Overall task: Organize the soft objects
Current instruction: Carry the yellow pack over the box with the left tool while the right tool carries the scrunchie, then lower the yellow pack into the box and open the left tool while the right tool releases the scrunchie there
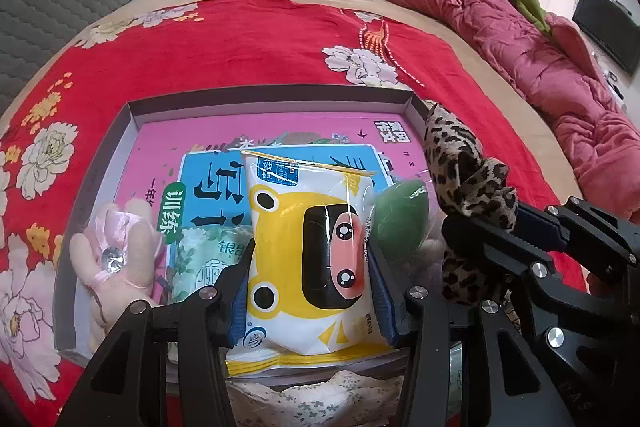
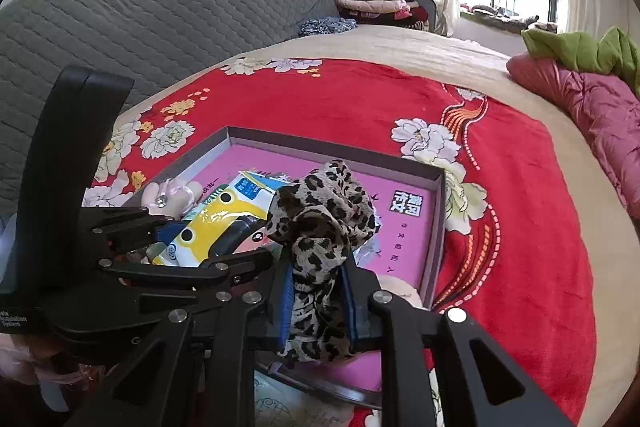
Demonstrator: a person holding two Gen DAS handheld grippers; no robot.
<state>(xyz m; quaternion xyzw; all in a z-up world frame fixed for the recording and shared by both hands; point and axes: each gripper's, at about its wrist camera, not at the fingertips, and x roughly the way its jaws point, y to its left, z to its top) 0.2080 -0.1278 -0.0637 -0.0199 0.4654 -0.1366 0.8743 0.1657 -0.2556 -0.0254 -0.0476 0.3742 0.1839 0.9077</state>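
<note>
Your left tool point(image 1: 312, 267) is clenched on the yellow wipes pack point(image 1: 308, 259), one finger on each long side, and holds it over the near half of the shallow box point(image 1: 264, 98). Your right tool point(image 2: 318, 303) is clenched on the leopard-print cloth point(image 2: 320, 223), which bunches above the fingers and hangs over the box's right portion.

Judged from what lies in the box, the task is partly complete. Already inside are the pink plush toy point(image 1: 114, 259) at the left wall, the green tissue packet point(image 1: 204, 259) beside the left tool, and the green sponge point(image 1: 400, 219) to the right of the pack. All rest on a pink book point(image 1: 256, 131) and a blue book point(image 1: 212, 187) that cover the floor. The wipes pack and the cloth are not yet released. A pale floral fabric point(image 1: 320, 399) lies just outside the near wall; whether it belongs to the task cannot be told.

Open room is at the far half of the box, where the pink book shows bare. The near half is crowded. The box walls are low, so lower each item well inside them. The two tools stand just beside each other; separate them before you release. Around the box, the red blanket point(image 1: 248, 43) on the bed is flat.
</note>
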